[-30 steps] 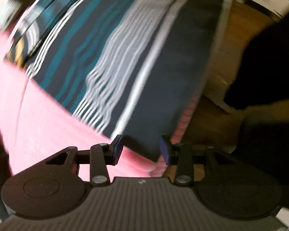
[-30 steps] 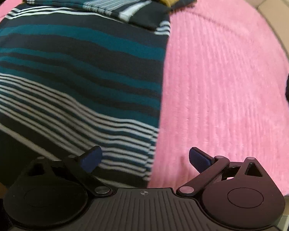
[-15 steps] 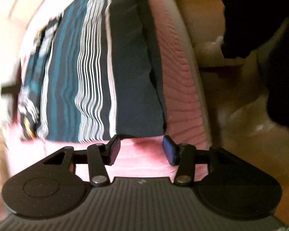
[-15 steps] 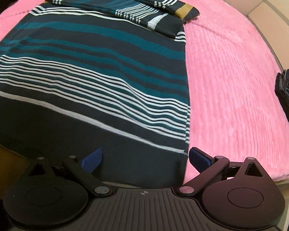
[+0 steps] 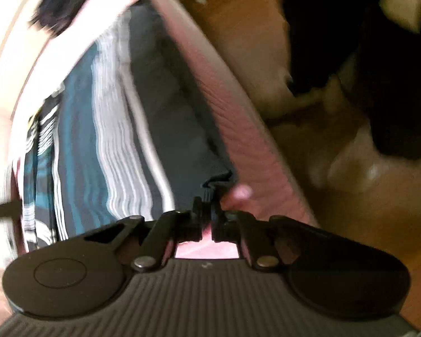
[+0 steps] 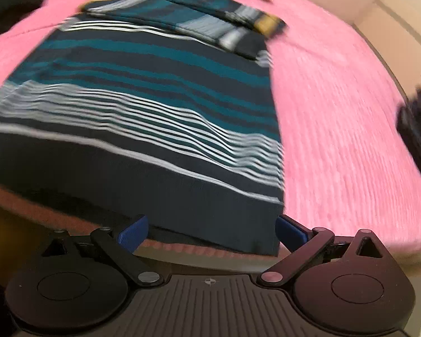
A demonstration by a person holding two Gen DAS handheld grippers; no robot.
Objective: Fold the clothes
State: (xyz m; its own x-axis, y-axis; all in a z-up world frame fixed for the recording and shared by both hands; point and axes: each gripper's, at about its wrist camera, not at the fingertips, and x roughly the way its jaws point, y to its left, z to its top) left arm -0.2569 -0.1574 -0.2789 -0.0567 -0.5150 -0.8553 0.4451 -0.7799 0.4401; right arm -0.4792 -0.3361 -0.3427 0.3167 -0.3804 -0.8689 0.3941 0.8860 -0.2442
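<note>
A dark navy garment with teal and white stripes (image 6: 154,112) lies flat on a pink bedspread (image 6: 336,126), its sleeves folded across the far end (image 6: 210,19). My right gripper (image 6: 212,229) hangs open over the near hem by the right corner, the hem lying between its blue pads without contact. In the left wrist view the same garment (image 5: 154,129) runs along the bed's edge. My left gripper (image 5: 207,207) has its jaws closing tight on the garment's near corner, and a small peak of dark cloth is pinched between the pads.
Beside the bed edge (image 5: 247,129) is a wooden floor (image 5: 350,224), with a person's dark clothing (image 5: 393,56) close by. A stack of dark clothes (image 6: 418,123) sits on the bedspread at the right. Black cloth (image 6: 11,2) lies at the far left corner.
My left gripper rolled, came down to the garment's corner and shut on it. My right gripper slid along to the hem's right corner and stays open.
</note>
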